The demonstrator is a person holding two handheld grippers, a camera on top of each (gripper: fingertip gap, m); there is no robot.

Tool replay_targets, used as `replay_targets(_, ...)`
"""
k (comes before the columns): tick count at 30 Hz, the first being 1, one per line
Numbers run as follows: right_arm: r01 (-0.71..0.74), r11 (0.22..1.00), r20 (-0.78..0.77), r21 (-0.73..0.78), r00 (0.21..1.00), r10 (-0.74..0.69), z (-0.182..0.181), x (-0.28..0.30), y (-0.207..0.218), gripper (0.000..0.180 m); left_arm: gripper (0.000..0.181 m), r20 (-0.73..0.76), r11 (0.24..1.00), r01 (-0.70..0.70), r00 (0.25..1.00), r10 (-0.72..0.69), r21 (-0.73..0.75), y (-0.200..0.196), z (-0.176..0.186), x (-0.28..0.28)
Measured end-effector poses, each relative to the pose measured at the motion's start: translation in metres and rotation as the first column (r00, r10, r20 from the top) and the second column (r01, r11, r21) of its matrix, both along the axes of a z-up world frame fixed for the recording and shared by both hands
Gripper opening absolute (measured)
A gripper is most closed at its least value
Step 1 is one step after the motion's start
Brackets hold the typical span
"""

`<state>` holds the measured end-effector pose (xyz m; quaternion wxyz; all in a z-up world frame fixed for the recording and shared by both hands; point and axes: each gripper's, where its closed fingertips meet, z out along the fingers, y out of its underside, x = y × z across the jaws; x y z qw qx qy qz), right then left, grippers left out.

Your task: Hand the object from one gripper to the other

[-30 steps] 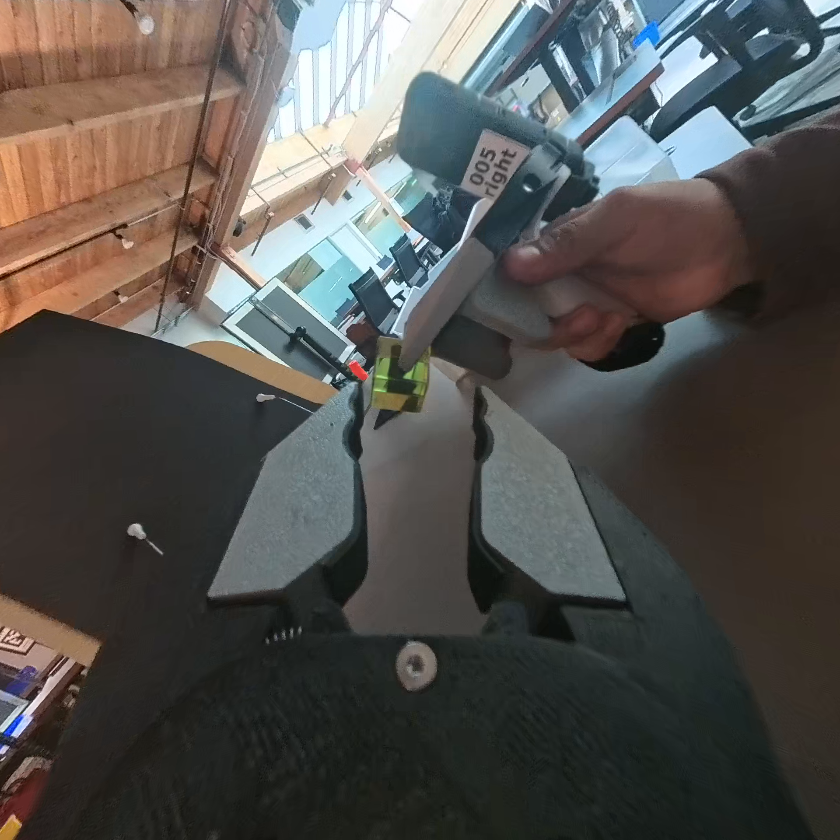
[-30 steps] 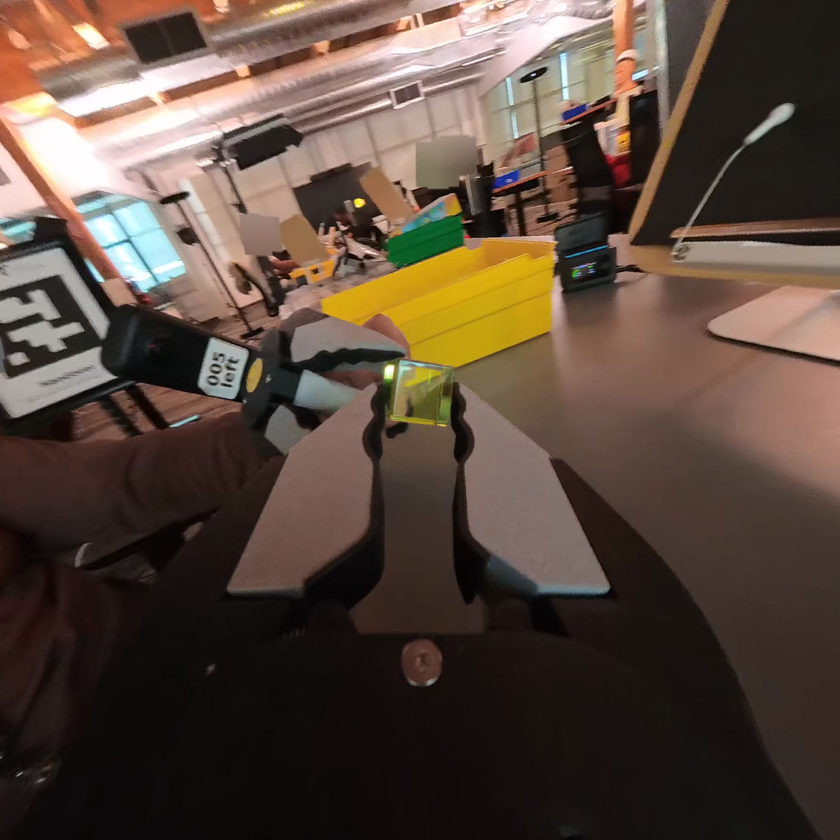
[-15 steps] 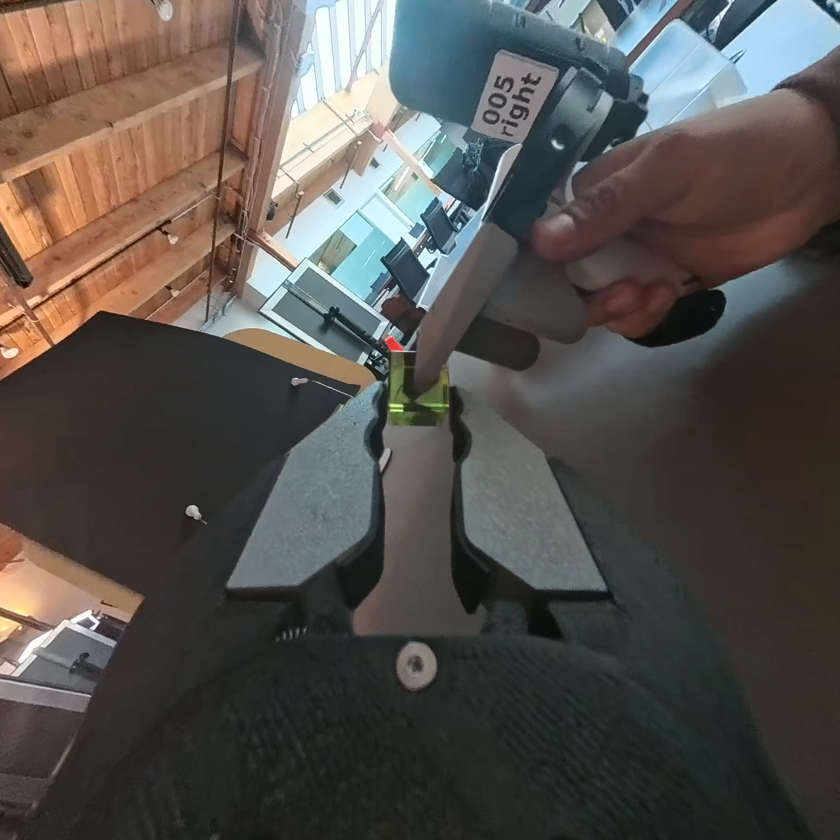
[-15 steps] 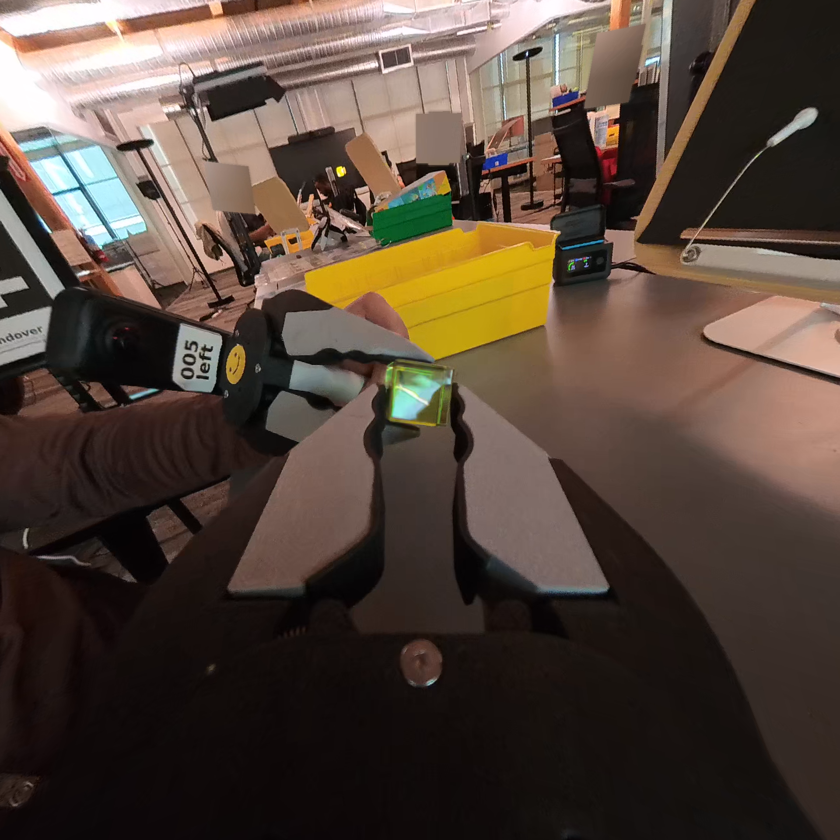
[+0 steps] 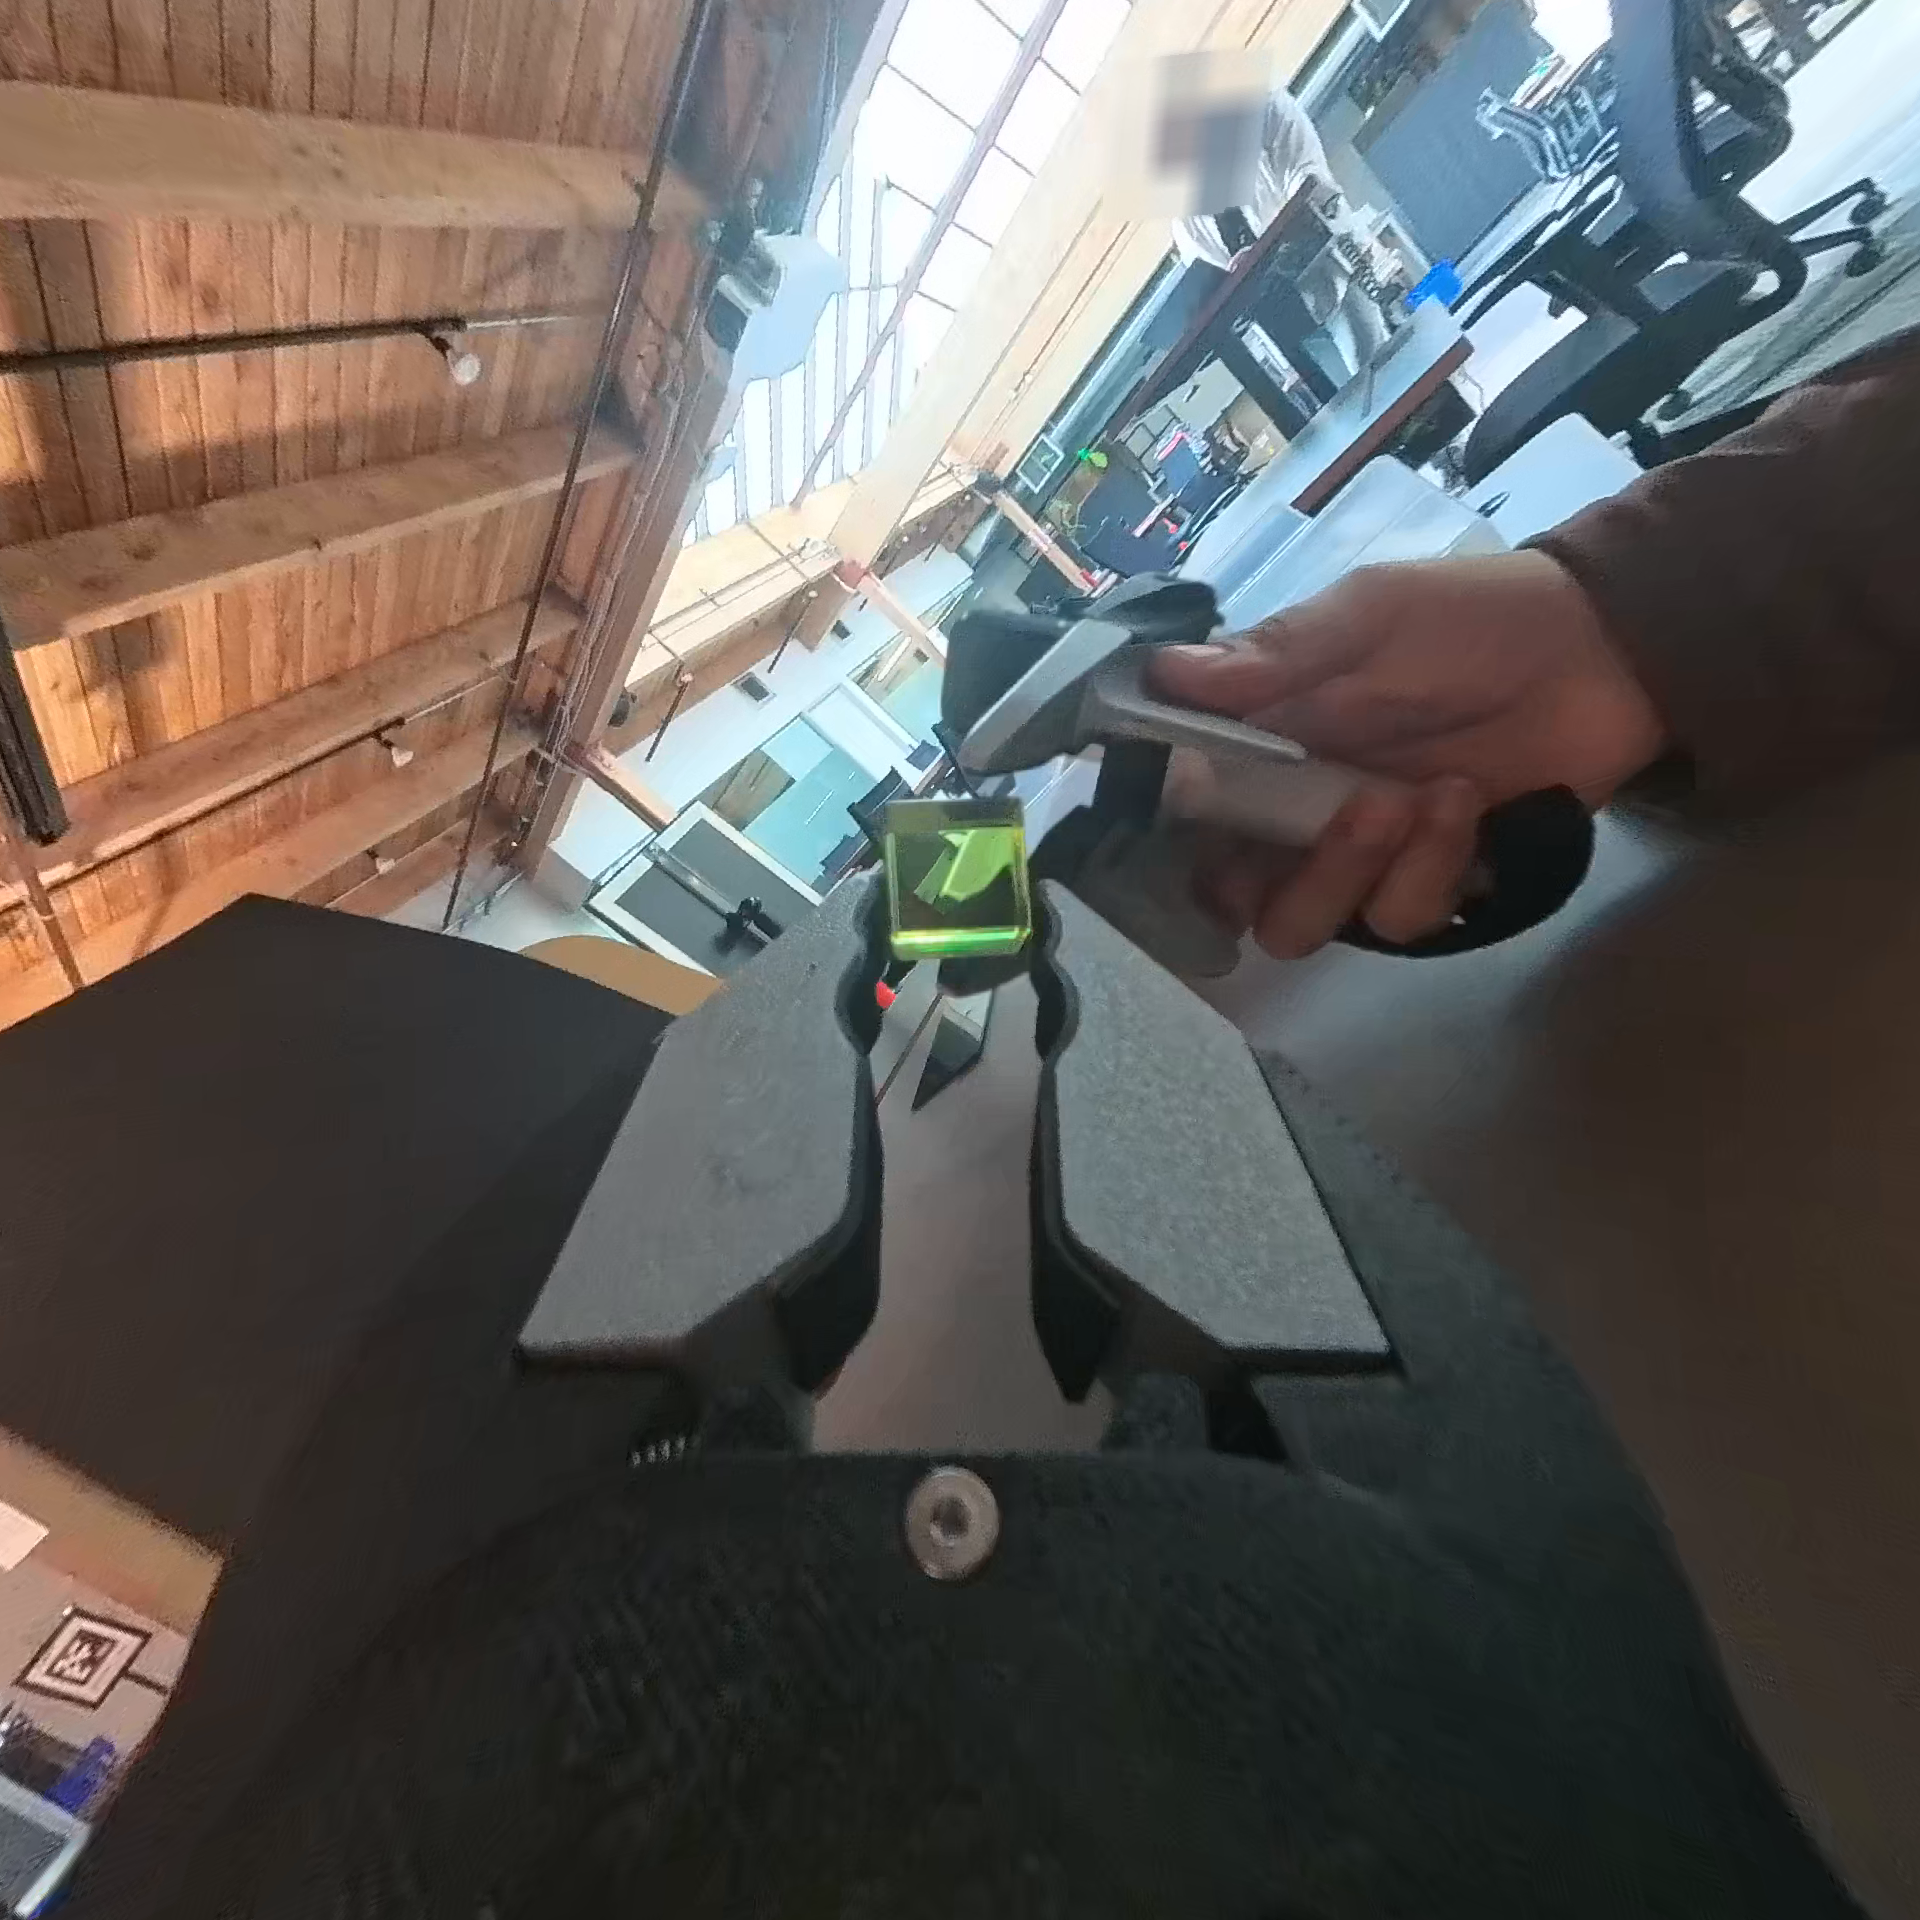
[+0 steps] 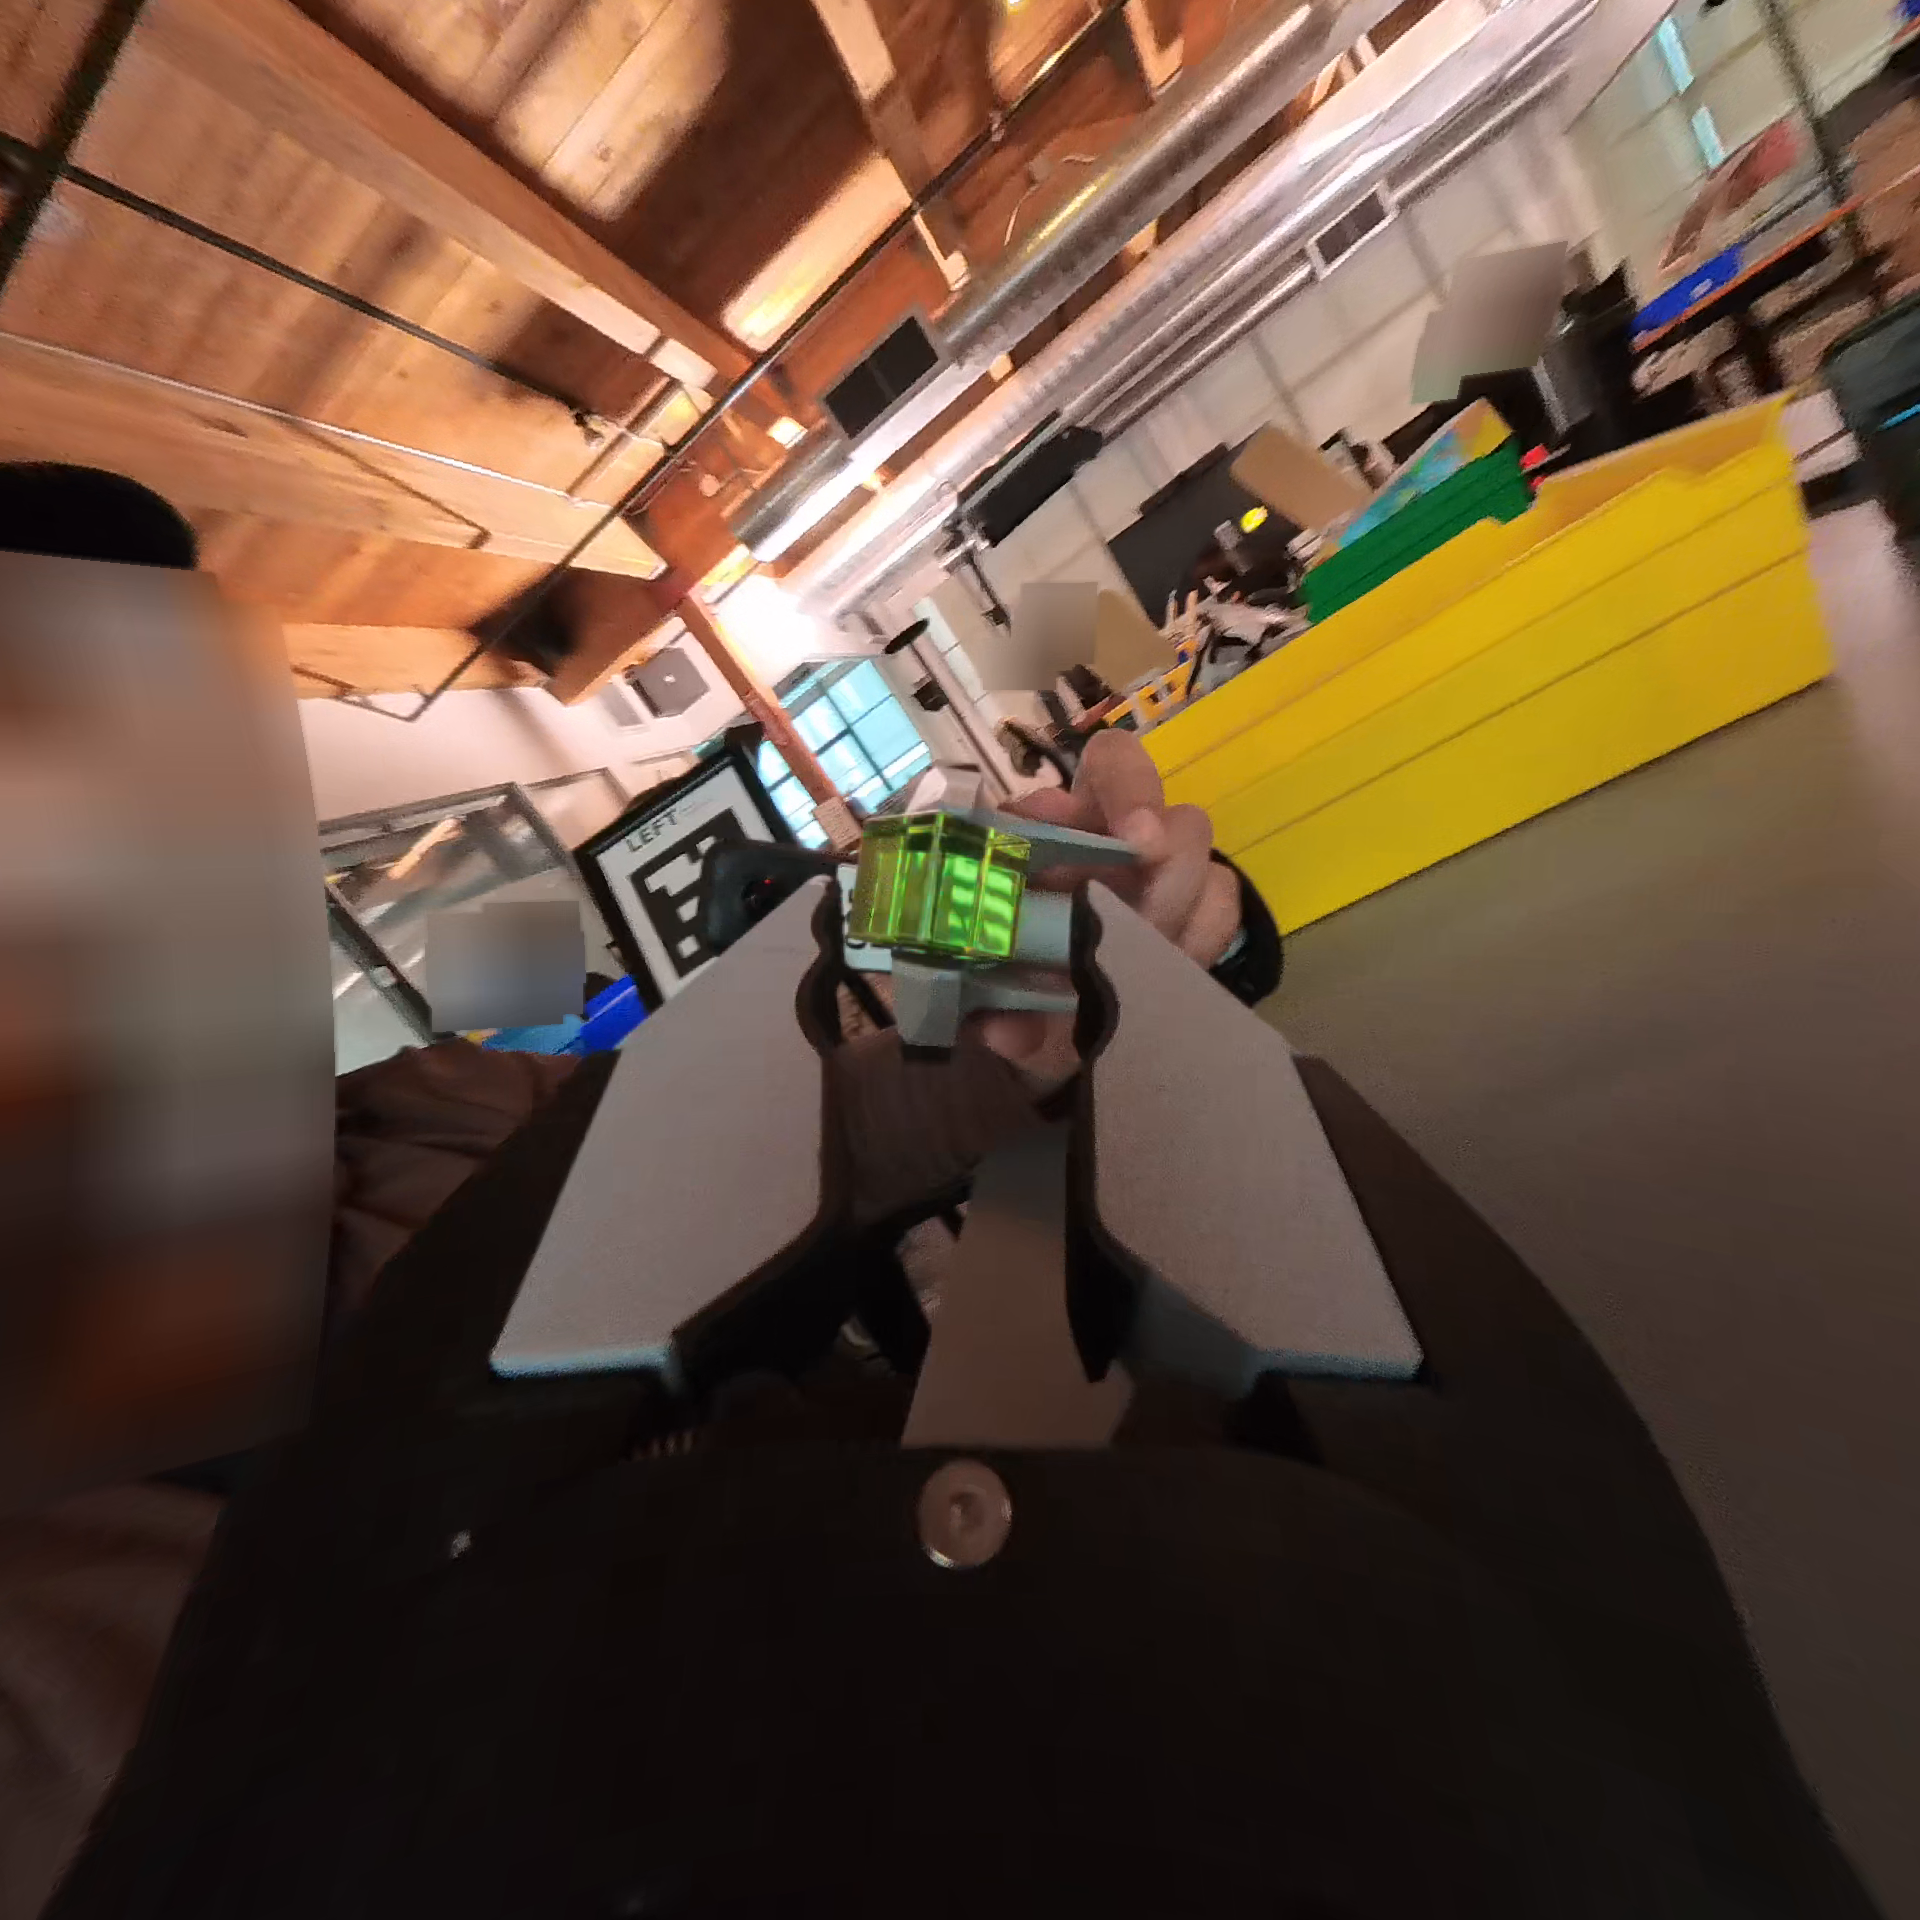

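A clear green cube [image 5: 956,878] sits clamped between the tips of my left gripper [image 5: 951,935], which is shut on it and holds it in the air. In the left wrist view one finger [image 5: 1049,696] of the hand-held right gripper hangs just above and behind the cube, apart from it. In the right wrist view my right gripper [image 6: 956,935] is open, its tips wider than the cube [image 6: 935,883]. The left gripper's grey fingers [image 6: 1070,852] pinch the cube from above and below there.
A grey table [image 6: 1610,1143] lies below, with stacked yellow bins [image 6: 1507,675] at its far side. A black board [image 5: 260,1143] stands left of the left gripper. A person's brown sleeve [image 5: 1766,582] reaches in from the right. Office chairs [image 5: 1662,187] stand farther off. Both grippers' tips are close together, under 4 cm apart.
My left gripper has closed on the cube. My right gripper has opened, let go of it and drawn back a little. Both views have tilted.
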<state>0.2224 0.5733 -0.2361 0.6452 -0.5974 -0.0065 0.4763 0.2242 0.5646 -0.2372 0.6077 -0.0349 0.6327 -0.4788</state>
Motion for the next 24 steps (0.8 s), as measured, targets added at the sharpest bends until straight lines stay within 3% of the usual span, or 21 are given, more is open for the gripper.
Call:
replay_targets(8,-0.069,0.998,0.007,-0.005,0.998,0.069,-0.001,-0.01,-0.003,0.028,0.023,-0.031,0.999,0.035,0.999,-0.035,-0.017,-0.004,-0.002,-0.003)
replay_targets(12,0.165,0.986,0.192,-0.033,0.969,-0.155,-0.011,0.012,0.006,0.027,0.026,-0.164,0.996,-0.066,0.985,0.056,-0.057,0.01,-0.018,0.016)
replay_targets(15,0.395,0.919,0.439,-0.013,0.827,-0.35,-0.023,0.031,0.011,0.026,0.043,-0.261,0.993,-0.101,0.962,0.08,-0.069,0.014,-0.031,0.026)
replay_targets(20,0.502,0.863,0.588,0.05,0.684,-0.432,-0.023,0.035,0.016,0.026,0.052,-0.27,0.992,-0.125,0.956,0.113,-0.026,0.015,-0.038,0.029)
replay_targets(24,0.571,0.811,0.743,0.127,0.487,-0.459,-0.023,0.039,0.012,0.026,0.053,-0.304,0.989,-0.134,0.946,0.108,-0.064,0.019,-0.036,0.03)
